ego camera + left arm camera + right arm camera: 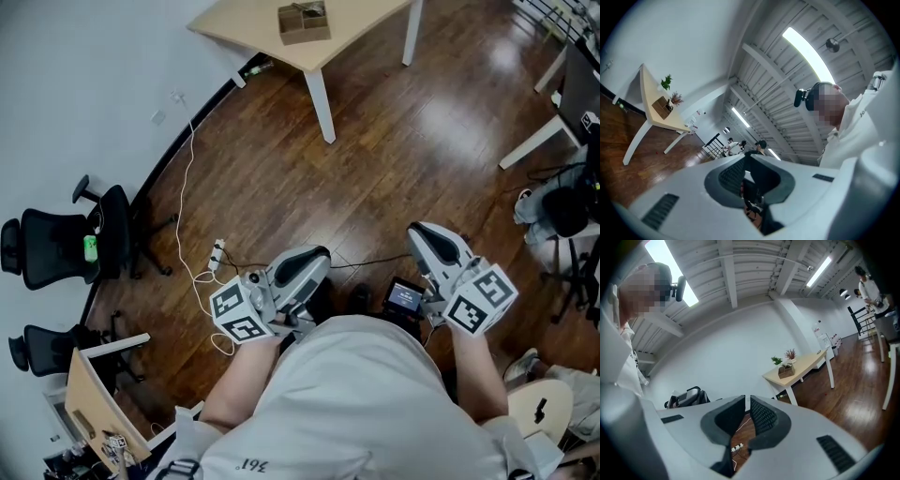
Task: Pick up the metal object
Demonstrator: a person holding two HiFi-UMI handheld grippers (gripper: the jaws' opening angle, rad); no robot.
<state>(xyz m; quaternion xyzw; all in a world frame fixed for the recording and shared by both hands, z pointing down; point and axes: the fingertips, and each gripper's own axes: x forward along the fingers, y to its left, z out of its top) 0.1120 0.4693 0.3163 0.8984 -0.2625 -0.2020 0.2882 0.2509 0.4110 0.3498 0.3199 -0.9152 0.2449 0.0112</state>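
A: Where does the person hold the two tools?

B: Close to the body, over the dark wooden floor (403,150). The left gripper (317,257) is at the near left and the right gripper (424,231) at the near right, both pointing away. A small black device with a lit screen (405,298) lies on the floor between them.

A: And the claws?

B: In its own view the left gripper (749,180) has its pads pressed together, with nothing caught in them. The right gripper (746,411) is drawn in as well, with barely a slit between the ribbed pads, and it pinches nothing.

A: Where is the metal object?

B: It cannot be made out in any view. A pale table (244,33) stands far off near the white wall, well apart from both grippers, and on it sits a brown box (303,22) whose contents are too small to tell.

A: Anything else around?

B: Black office chairs (56,246) stand at the far left along the wall. A white power strip (217,254) lies on the floor just left of the left gripper.
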